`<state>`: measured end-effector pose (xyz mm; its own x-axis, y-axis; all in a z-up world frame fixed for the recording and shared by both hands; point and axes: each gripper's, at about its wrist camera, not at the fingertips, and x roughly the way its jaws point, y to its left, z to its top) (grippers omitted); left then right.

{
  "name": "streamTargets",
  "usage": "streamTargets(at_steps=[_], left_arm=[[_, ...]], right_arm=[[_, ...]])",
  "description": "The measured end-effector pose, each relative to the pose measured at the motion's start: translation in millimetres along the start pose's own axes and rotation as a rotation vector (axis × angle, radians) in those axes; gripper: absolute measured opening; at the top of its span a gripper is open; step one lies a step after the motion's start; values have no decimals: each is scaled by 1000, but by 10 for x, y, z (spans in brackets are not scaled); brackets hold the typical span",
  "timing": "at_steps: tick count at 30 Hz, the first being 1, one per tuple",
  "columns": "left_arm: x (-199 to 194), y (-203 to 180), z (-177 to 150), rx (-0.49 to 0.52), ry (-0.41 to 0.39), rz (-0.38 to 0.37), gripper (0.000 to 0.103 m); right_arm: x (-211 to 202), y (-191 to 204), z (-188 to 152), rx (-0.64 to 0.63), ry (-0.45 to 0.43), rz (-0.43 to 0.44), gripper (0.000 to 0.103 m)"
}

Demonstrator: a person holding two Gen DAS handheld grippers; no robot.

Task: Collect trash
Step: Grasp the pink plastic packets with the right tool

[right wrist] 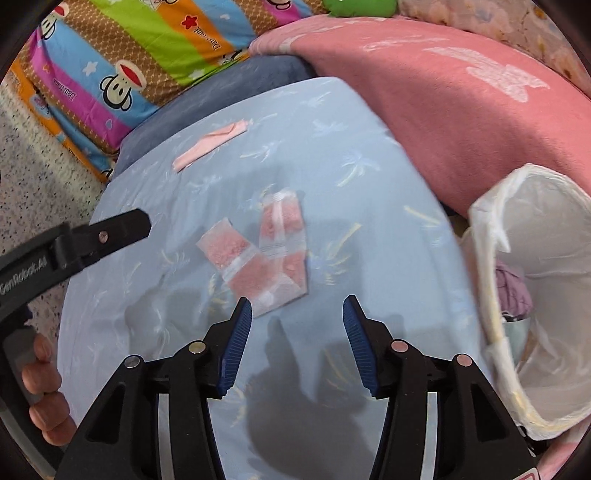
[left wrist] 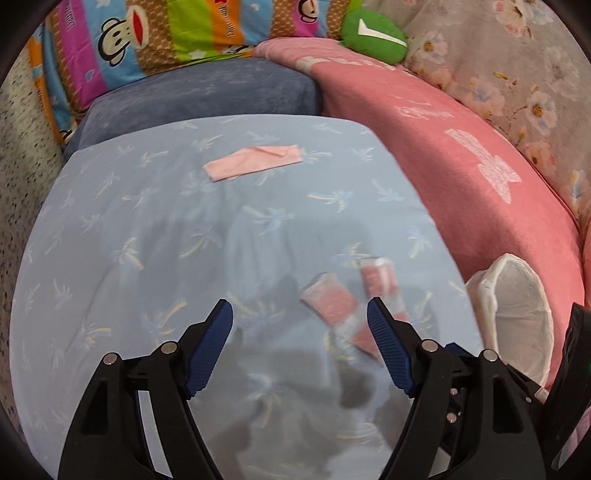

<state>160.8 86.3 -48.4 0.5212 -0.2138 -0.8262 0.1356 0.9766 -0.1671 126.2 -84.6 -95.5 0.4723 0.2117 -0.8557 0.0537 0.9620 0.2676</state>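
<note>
Surface: a light blue sheet [left wrist: 147, 229] with a palm print covers a flat cushion, and all the trash lies on it.
Left gripper [left wrist: 300, 317]: its jaws stand wide apart with nothing between them; the blue pads [left wrist: 212, 347] are above the sheet and touch nothing.
Right gripper [right wrist: 297, 314]: its jaws are apart too, and empty; only bare sheet shows between the blue pads [right wrist: 236, 343].
Wrappers [right wrist: 258, 254]: two flat pink and clear wrappers lie on the sheet, touching or overlapping at one end so that they form a V. In the right view they are just ahead of the left finger of the right gripper. In the left view they are near the right finger, a little blurred.
Pink strip [left wrist: 255, 162]: a flat pink piece lies alone on the far part of the sheet, well apart from the wrappers.
Bin [right wrist: 535, 295]: a white bin with a plastic liner stands at the right edge of the sheet, beside the pink blanket [left wrist: 461, 155]. A purple thing [right wrist: 513, 288] lies in it already.
Hand [right wrist: 44, 391]: fingers hold the handle of the left gripper, seen at the left edge of the right view.
Background: a striped monkey-print cushion [left wrist: 147, 40] and a green toy [left wrist: 373, 35].
</note>
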Motion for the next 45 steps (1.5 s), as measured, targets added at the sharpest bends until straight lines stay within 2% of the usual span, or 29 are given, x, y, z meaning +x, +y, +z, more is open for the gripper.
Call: streamTargets(at_steps=[6,9,11,13,16,22,32,39,45], left_arm=[[71,208,-83,4,20,41,72],[107,302,-98,6,27,56,72],[137,365,-92,0,32,60,72],[163,431,-77,-9,37,60,72],[195,500,-44,-18,39,64,72],[276,664,157,-35,22,73,72],[660,797,865,-24,-35,66,73],[1108,879,1202,-13,-14,8,74],[1385,864,1285,35,23,-18,73]], right_arm=[[280,162,83,-24,32,-23,51],[346,258,109,-51,19,-65,51],[384,332,133,-78,13,-89,38],[416,358,179,-74,17,-66,23],[456,455,273,-81,20,-68,19],[445,622,696,-42,-36,-2,18],[704,796,1468,14,-108,31,18],[997,808,1725,67,-104,42,18],[1183,799,1874,100,-102,49,18]])
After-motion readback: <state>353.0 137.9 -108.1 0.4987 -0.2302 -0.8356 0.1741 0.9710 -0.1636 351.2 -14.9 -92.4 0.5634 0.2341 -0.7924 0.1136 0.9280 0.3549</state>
